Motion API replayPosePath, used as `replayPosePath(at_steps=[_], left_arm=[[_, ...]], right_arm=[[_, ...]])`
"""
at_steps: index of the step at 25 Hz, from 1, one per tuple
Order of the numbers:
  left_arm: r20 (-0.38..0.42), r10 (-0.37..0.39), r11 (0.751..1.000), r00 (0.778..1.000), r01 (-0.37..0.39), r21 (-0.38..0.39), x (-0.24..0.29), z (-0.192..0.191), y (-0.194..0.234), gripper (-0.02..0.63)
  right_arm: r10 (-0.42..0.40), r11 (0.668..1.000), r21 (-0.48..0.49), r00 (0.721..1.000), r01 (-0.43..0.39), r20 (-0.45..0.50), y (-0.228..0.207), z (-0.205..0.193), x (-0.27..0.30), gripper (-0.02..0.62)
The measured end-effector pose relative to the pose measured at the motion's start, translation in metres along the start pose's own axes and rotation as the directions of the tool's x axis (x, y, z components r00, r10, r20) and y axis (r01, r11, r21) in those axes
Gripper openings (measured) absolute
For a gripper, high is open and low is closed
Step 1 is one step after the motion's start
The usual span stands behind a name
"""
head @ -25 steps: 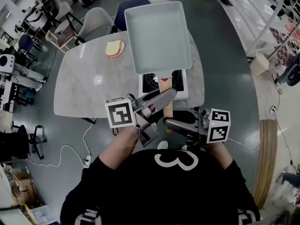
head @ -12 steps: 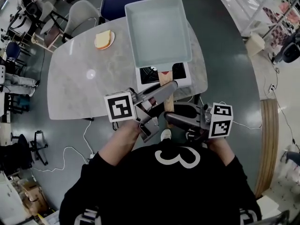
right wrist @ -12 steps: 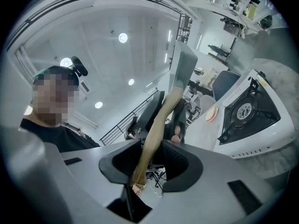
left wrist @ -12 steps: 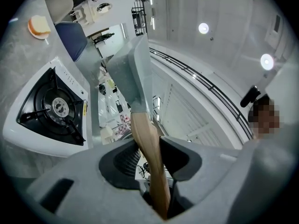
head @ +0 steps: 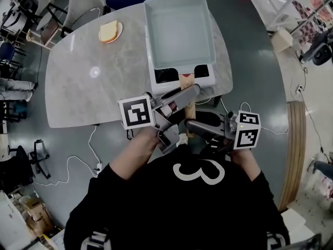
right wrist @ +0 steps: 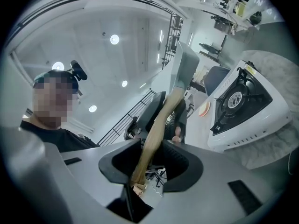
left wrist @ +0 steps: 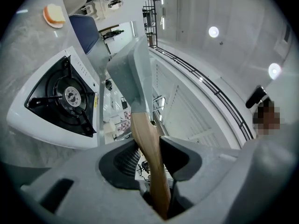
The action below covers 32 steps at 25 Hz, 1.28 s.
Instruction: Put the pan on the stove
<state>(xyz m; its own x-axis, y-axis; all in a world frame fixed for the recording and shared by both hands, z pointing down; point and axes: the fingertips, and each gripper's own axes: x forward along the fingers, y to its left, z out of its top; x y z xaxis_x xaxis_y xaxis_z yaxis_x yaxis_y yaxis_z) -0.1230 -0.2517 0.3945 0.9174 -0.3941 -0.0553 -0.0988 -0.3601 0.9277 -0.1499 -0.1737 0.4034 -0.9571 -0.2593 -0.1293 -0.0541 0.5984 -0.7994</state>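
Note:
A square pale blue pan (head: 179,33) with a wooden handle (head: 188,85) hangs level over the white single-burner stove (head: 207,72) at the table's near edge and hides most of it. My left gripper (head: 190,92) is shut on the handle from the left. My right gripper (head: 190,125) is shut on the handle's near end from the right. In the left gripper view the handle (left wrist: 147,148) runs up between the jaws to the pan (left wrist: 133,73), with the stove's black burner (left wrist: 65,97) below and to the left. In the right gripper view the handle (right wrist: 156,129) is between the pads, and the stove (right wrist: 243,101) lies to the right.
The stove stands on a grey marble table (head: 93,87). A plate with a slice of bread (head: 109,31) sits at its far left. Chairs (head: 86,1) stand beyond the table. Cables (head: 78,163) trail on the floor near my feet.
The pan and both grippers have sunk toward the stove, and the pan now covers more of it. Both grips on the handle are unchanged.

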Motion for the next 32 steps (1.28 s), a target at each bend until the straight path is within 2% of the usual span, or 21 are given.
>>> replayPosePath(at_steps=[8,13,32], left_arm=[[0.001,0.034,0.997,0.999,-0.034,-0.068,-0.003,-0.012,0.026,0.140],[-0.012,0.066,0.991,0.998,-0.067,-0.118,-0.005,-0.004,0.050,0.140],[-0.011,0.142,0.968,0.990,-0.141,-0.207,-0.007,-0.020,0.096,0.144]], right_arm=[[-0.025,0.998,0.060,1.000,0.025,0.000,-0.015,-0.013,-0.005,0.129],[-0.039,0.994,0.101,0.999,0.039,-0.003,-0.034,-0.012,0.005,0.130],[-0.057,0.974,0.218,0.998,0.063,-0.032,-0.065,-0.032,0.000,0.137]])
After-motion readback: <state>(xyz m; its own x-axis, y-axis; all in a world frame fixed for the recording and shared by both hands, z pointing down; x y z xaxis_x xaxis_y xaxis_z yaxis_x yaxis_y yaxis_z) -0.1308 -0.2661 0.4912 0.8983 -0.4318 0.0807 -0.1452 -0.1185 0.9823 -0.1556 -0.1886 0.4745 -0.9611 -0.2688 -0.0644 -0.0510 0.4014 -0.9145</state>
